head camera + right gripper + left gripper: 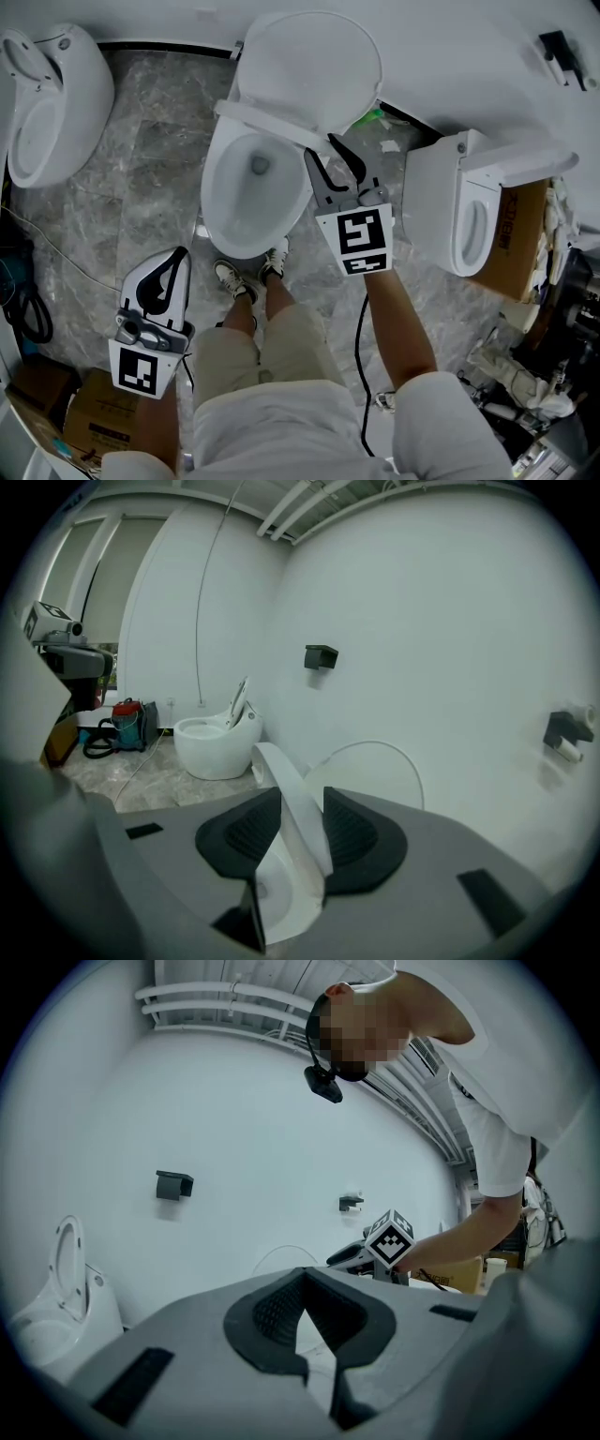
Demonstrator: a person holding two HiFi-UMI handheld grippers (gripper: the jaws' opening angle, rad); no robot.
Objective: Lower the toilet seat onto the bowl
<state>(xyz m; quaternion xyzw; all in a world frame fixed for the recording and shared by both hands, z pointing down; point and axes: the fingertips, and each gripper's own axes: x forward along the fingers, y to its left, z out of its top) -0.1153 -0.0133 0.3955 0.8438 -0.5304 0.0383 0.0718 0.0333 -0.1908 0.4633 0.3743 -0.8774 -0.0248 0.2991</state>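
Note:
A white toilet stands in the middle of the head view. Its lid (309, 66) leans back against the wall, and the bowl (239, 197) is uncovered. The toilet seat (267, 124) is tilted forward off the lid, above the bowl's back rim. My right gripper (322, 148) is shut on the seat's right side. In the right gripper view the seat's white rim (281, 771) runs between the dark pads of that gripper (302, 803). My left gripper (178, 253) hangs low at the left, away from the toilet. Its jaws (302, 1274) are shut with nothing in them.
A second toilet (52, 103) stands at the left and a third (469, 202) at the right, beside a cardboard box (520, 239). The person's shoes (248, 277) stand just in front of the bowl. A black cable (361, 328) trails on the marble floor. More boxes and clutter fill the lower corners.

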